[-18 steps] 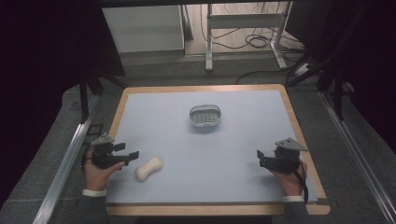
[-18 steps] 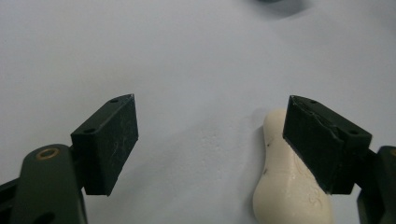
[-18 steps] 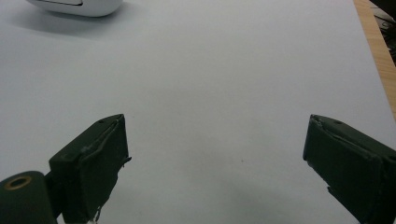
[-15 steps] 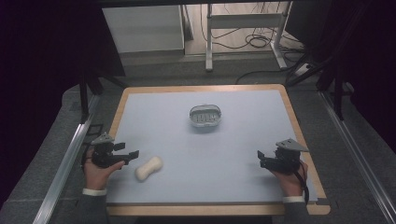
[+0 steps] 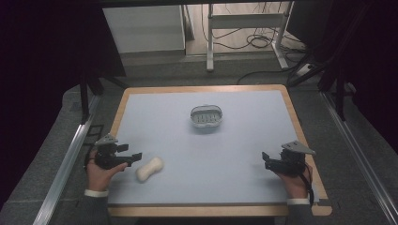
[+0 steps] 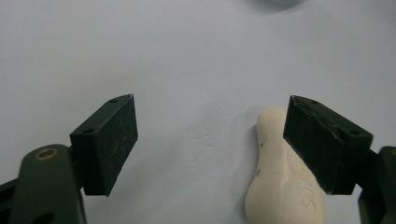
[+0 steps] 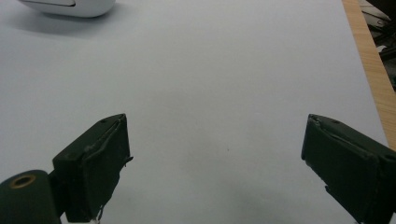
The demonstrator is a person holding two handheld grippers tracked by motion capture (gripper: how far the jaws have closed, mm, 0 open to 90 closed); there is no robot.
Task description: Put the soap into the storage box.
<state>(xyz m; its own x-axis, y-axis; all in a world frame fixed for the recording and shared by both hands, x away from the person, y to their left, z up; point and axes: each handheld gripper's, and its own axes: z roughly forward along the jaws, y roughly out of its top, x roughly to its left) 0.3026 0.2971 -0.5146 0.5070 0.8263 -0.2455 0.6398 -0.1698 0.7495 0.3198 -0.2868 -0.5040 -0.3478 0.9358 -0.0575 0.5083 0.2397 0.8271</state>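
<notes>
The cream, peanut-shaped soap bar [image 6: 285, 186] (embossed lettering starts "Sa", the rest hidden) lies on the pale blue worktop [image 5: 234, 154] beside the gaping left tool [image 6: 210, 140], ungripped; the right tool [image 7: 217, 168] also gapes, holding nothing.

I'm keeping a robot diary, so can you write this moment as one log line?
left gripper: open, beside soap bar, not holding | right gripper: open, empty | soap dish: mid-table, empty

A pale blue desk [image 5: 244, 154] with a light wooden rim stands on grey speckled carpet [image 5: 47, 187]. Metal rails [image 5: 65, 164] run along both its sides. Beyond it stand a white cabinet [image 5: 143, 29] and a white metal frame [image 5: 246, 21], with black cables [image 5: 256, 42] on the floor. The surroundings are dark.
</notes>
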